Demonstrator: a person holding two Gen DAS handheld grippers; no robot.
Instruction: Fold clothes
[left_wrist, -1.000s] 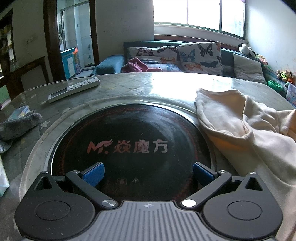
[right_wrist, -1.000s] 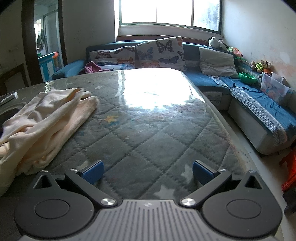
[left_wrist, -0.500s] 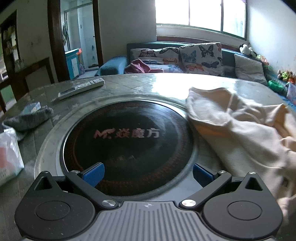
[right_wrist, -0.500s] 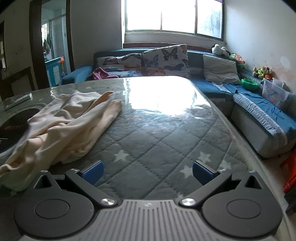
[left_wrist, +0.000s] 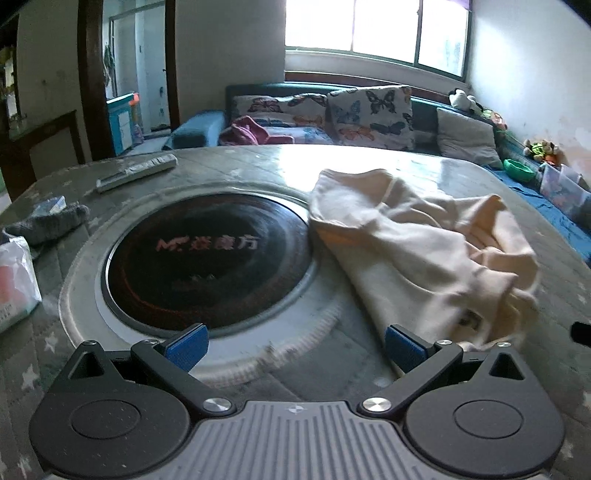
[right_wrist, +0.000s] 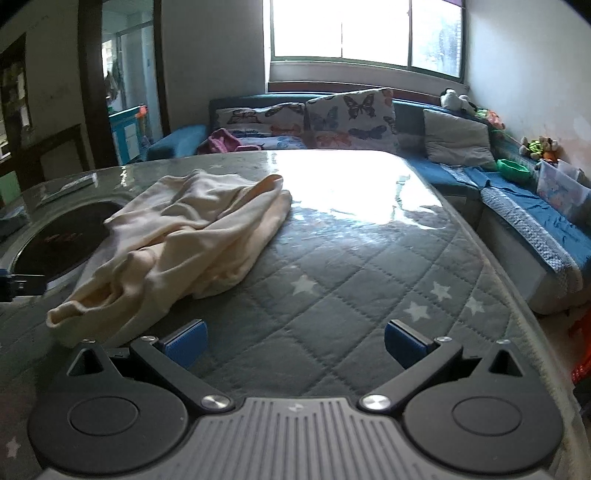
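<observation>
- Left gripper (left_wrist: 293, 345): blue-padded fingers (left_wrist: 186, 343) spread wide apart, nothing between them; held low at the near edge of the table, facing the round cooktop.
- Right gripper (right_wrist: 293, 343): blue-padded fingers (right_wrist: 184, 343) likewise wide apart and empty; held over the quilted cover at the near right of the table.
- Cream garment (left_wrist: 417, 254): one piece, crumpled and unfolded, lying on the table right of the cooktop, its left edge overlapping the cooktop's metal rim. In the right wrist view the garment (right_wrist: 192, 236) lies left of centre, its near bunched end just beyond the right gripper's left finger. Whether it touches either gripper cannot be told.
- Table (right_wrist: 369, 266): large, covered in grey quilted cloth with white stars under a glossy clear sheet; strong window glare on the far half.
- Cooktop (left_wrist: 207, 254): round black glass plate with red lettering, set in a wide silver ring, left half of the table.
- Remote control (left_wrist: 136, 171): grey, lying far left on the table, well apart from the garment.
- Grey cloth (left_wrist: 48, 223): small, bunched, at the left edge of the table.
- Tissue pack (left_wrist: 14, 277): white and pink, near left, partly cut off by the frame.
- Sofa (right_wrist: 524, 206): blue, running along the far wall and the right wall, bearing butterfly-print cushions (right_wrist: 351, 114), a grey cushion (right_wrist: 458, 140) and a pink garment (right_wrist: 223, 142).
- Window (right_wrist: 365, 33): wide, bright, above the sofa.
</observation>
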